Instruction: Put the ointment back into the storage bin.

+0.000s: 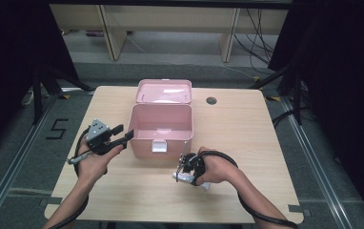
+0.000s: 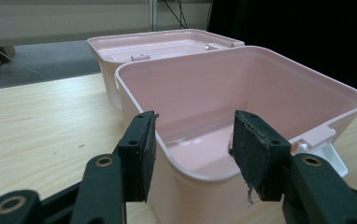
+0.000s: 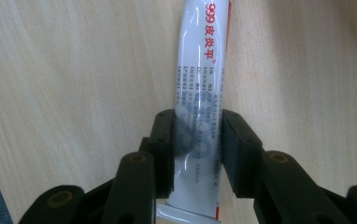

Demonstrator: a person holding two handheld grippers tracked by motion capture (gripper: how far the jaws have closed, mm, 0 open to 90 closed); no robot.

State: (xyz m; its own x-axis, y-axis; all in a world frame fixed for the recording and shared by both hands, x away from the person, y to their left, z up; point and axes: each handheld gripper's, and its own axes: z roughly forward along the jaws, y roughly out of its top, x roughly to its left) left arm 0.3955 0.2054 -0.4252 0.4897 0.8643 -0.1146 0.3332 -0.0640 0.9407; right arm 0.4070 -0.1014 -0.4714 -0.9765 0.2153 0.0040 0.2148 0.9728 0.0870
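In the high view the white tube (image 1: 189,179) is mostly buried under the person's right hand (image 1: 216,169), so just a pale bit pokes out on the tabletop (image 1: 247,138), a little in front of the pink box (image 1: 160,130). In the right gripper view the tube's top and bottom ends are cut off. Readable on it: red "999" and Chinese characters next to it; the small grey print below is too fine to make out. The right hand-held gripper (image 3: 198,154) has its black jaws right against both sides of the glossy tube, pinching it flat on the light wood-grain surface. The left hand-held gripper (image 2: 193,154) sits spread, one jaw outside the box's near wall and one over the inside, gripping nothing. The box is smooth plastic with rounded corners, its lid (image 1: 164,91) flipped back behind it.
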